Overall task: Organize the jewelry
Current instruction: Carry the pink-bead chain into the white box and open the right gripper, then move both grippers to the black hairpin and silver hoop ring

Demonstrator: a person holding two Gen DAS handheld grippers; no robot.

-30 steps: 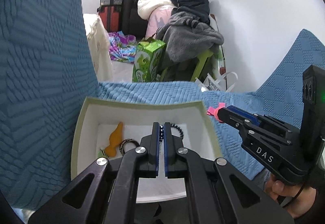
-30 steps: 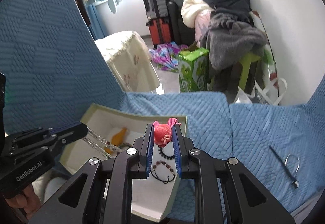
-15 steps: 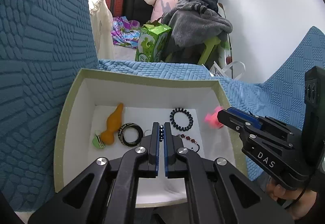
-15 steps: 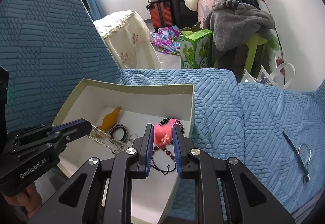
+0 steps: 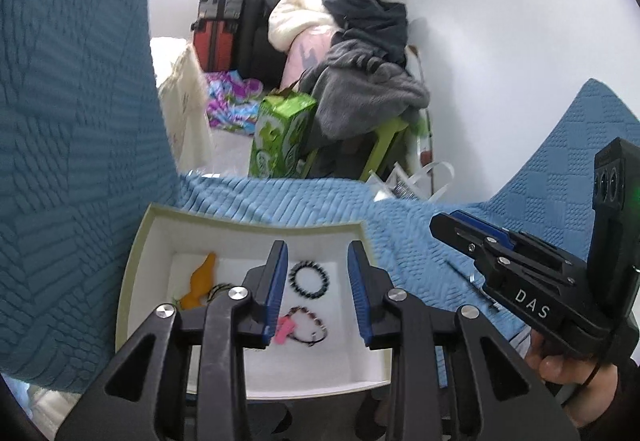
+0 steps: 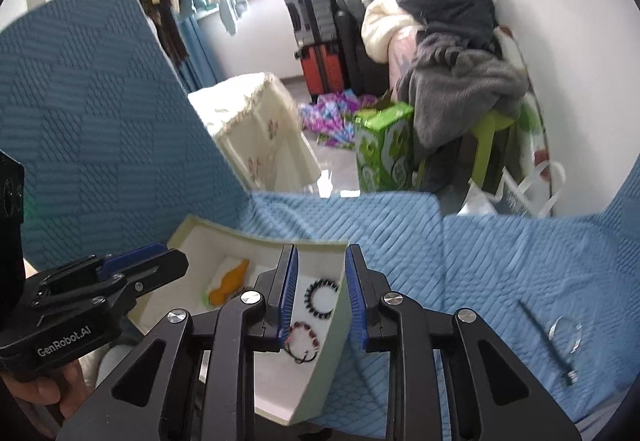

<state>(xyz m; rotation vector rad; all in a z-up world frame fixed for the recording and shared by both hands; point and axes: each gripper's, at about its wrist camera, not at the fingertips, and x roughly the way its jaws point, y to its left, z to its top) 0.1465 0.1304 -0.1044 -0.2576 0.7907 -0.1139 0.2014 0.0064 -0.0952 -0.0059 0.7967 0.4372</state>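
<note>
Each camera sits just behind its own tongs and looks forward and steeply down along them, so the black arms and blue pads fill the lower frame. The left view looks past the left tongs [image 5: 317, 283] into the white box [image 5: 256, 229] close below, with the right tongs [image 5: 452, 225] off to their right. The right view looks past the right tongs [image 6: 321, 291] at the same box [image 6: 320, 381], with the left tongs [image 6: 160, 261] to their left. Both views share the box, the blue cover [image 6: 460, 253] and the cluttered room corner beyond the tongs.
</note>
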